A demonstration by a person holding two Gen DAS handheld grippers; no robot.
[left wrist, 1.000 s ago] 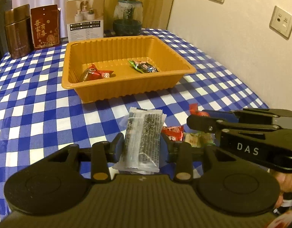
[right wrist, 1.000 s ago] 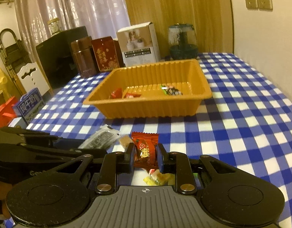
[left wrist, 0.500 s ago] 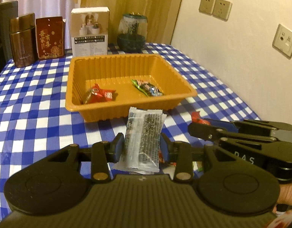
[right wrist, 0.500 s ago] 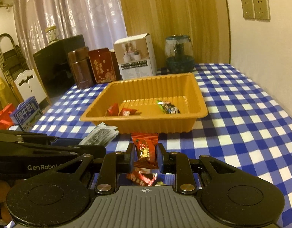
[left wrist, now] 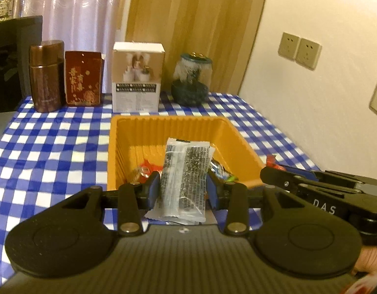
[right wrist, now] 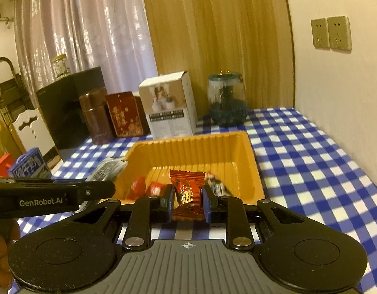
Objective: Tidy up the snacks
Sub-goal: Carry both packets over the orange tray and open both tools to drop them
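My left gripper [left wrist: 183,191] is shut on a clear packet of dark seaweed snack [left wrist: 186,178], held upright in front of the orange tray [left wrist: 168,125]. My right gripper [right wrist: 188,202] is shut on a red candy wrapper [right wrist: 189,193], raised at the near edge of the same orange tray [right wrist: 195,144]. Inside the tray lie red candies [right wrist: 139,188] and a green-wrapped sweet [left wrist: 222,170]. In the left wrist view the right gripper [left wrist: 270,169] reaches in from the right with the red wrapper at its tip. The seaweed packet [right wrist: 107,169] also shows at the left in the right wrist view.
At the table's far edge stand a brown canister [left wrist: 46,76], a red tin [left wrist: 83,78], a white box [left wrist: 137,78] and a glass jar [left wrist: 192,83]. The blue checked cloth [left wrist: 53,142] covers the table. A wall runs along the right side.
Both grippers have risen and moved forward toward the tray, each carrying its snack. The loose candies on the cloth have dropped out of sight below them.
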